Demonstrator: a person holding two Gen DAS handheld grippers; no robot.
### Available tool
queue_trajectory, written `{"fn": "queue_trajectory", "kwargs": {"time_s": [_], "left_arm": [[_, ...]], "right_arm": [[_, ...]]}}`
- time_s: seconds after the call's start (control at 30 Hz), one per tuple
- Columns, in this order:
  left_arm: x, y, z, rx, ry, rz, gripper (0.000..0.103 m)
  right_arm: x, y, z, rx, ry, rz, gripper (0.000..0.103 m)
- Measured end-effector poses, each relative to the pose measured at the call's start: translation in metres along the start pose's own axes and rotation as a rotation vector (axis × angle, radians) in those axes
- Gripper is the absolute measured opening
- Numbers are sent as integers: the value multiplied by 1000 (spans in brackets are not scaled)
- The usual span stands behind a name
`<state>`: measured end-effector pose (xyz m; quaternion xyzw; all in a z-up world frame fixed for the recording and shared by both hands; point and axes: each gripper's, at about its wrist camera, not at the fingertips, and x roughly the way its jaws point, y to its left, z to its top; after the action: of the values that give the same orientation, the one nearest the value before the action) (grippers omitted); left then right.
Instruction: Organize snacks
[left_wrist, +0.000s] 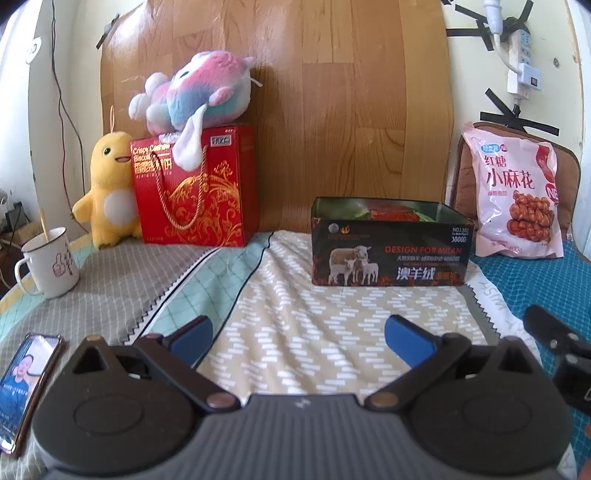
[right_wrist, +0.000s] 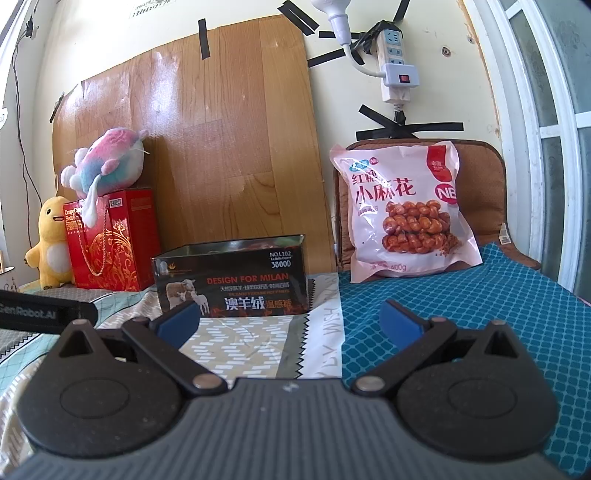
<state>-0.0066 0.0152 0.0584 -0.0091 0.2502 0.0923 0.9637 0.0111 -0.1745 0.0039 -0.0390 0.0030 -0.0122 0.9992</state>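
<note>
A dark open-top box (left_wrist: 391, 251) (right_wrist: 232, 282) printed with sheep stands on the patterned cloth, with red and green packets showing inside it. A pink snack bag (left_wrist: 515, 192) (right_wrist: 402, 210) of twisted dough sticks leans upright against a brown cushion at the right. A red biscuit gift box (left_wrist: 195, 188) (right_wrist: 110, 240) with a rope handle stands at the back left. My left gripper (left_wrist: 299, 334) is open over the cloth, well short of the dark box. My right gripper (right_wrist: 291, 319) is open too, between the dark box and the pink bag, holding nothing.
A pastel plush (left_wrist: 195, 96) lies on the red box and a yellow plush (left_wrist: 109, 192) stands beside it. A white mug (left_wrist: 50, 262) and a lit phone (left_wrist: 26, 384) sit at the left. A wooden board (left_wrist: 332, 110) backs the scene. The other gripper (left_wrist: 565, 354) shows at right.
</note>
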Motion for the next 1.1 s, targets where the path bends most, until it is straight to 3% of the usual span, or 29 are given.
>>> {"fn": "queue_trajectory", "kwargs": {"time_s": [1.1], "left_arm": [[5,-9,-4,84,51,91,103]], "right_arm": [[1,1,-1,3,3,0,103]]}}
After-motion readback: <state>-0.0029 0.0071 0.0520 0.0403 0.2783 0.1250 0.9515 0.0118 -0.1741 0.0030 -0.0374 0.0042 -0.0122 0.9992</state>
